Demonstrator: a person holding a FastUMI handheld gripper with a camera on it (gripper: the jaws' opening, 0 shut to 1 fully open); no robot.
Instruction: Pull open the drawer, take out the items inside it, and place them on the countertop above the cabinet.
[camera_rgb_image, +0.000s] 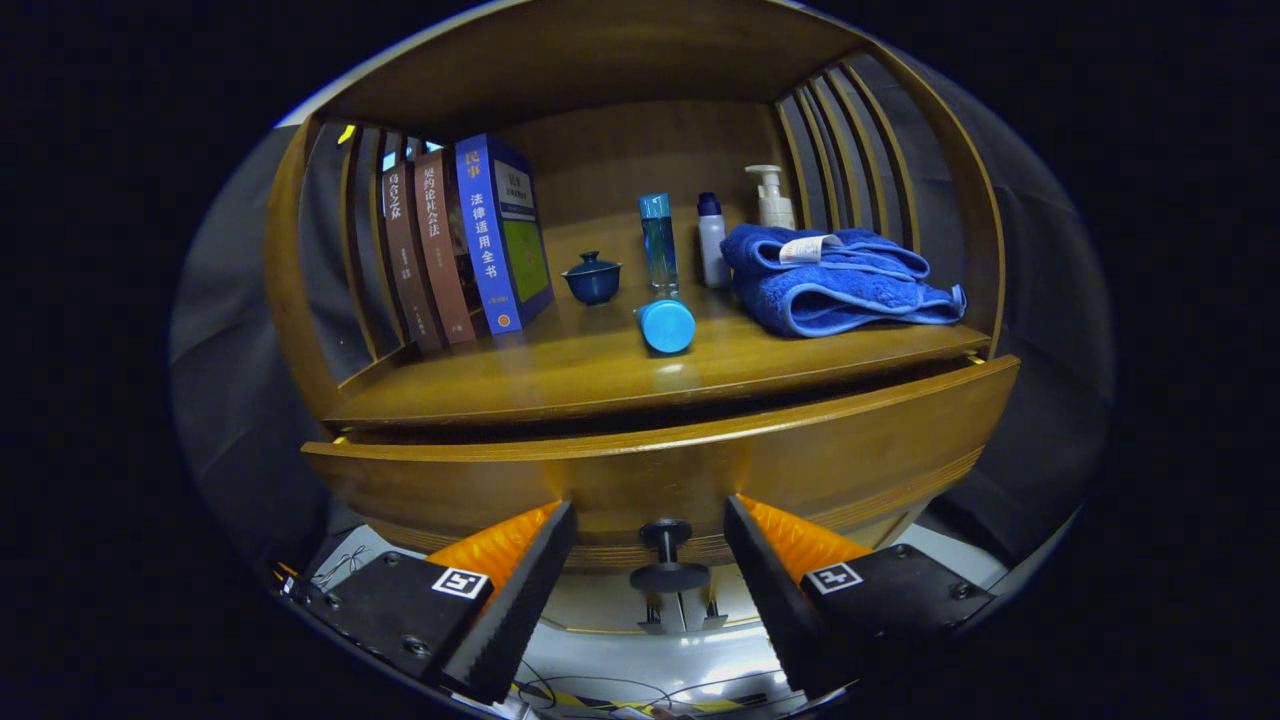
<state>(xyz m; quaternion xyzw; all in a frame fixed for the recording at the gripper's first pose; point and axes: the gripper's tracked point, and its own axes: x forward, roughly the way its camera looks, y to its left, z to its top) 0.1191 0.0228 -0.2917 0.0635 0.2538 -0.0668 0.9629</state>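
The wooden drawer front (820, 455) stands pulled out a little from the cabinet, with a dark gap between it and the countertop (560, 375) above. The drawer's inside is hidden from here. Its dark round knob (668, 555) sits between my fingers, slightly below the tips, with a gap on each side. My gripper (648, 512) is open, its fingertips close to the drawer front, and nothing is held.
On the countertop stand three books (470, 245), a lidded blue cup (592, 278), an upright blue bottle (658, 240), a blue-capped bottle lying on its side (667, 325), a white bottle (711, 240), a pump bottle (772, 197) and a folded blue towel (835, 285). Slatted side walls enclose the countertop.
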